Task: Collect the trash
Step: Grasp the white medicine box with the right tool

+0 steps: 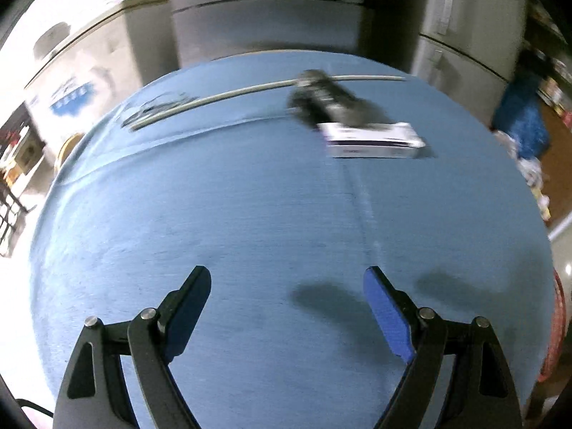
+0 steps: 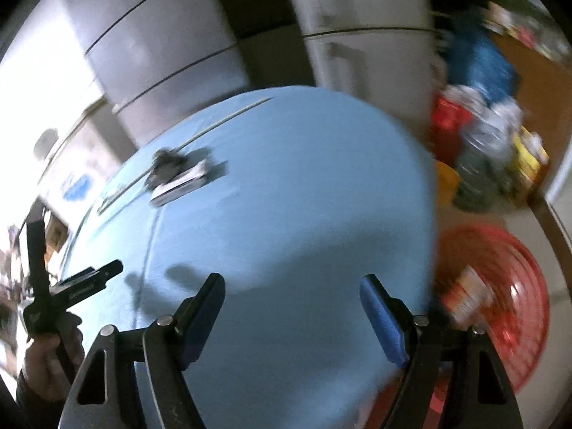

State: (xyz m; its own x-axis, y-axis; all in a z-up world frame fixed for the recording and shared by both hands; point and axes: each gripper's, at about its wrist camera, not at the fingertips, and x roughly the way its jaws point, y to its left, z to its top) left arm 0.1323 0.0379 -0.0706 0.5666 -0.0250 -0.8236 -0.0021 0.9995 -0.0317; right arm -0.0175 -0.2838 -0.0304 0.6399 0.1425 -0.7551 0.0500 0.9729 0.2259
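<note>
My left tool [image 1: 287, 275] and right tool [image 2: 293, 282] both stand with fingers apart and nothing between them, over a blue-covered worktop [image 1: 250, 214]. The trash, a flat white carton [image 1: 373, 140] with dark print, lies at one o'clock well beyond the left tool, a blurred dark object [image 1: 327, 98] touching its far edge. A red basket [image 2: 500, 304] holding a carton sits at three o'clock of the right tool.
</note>
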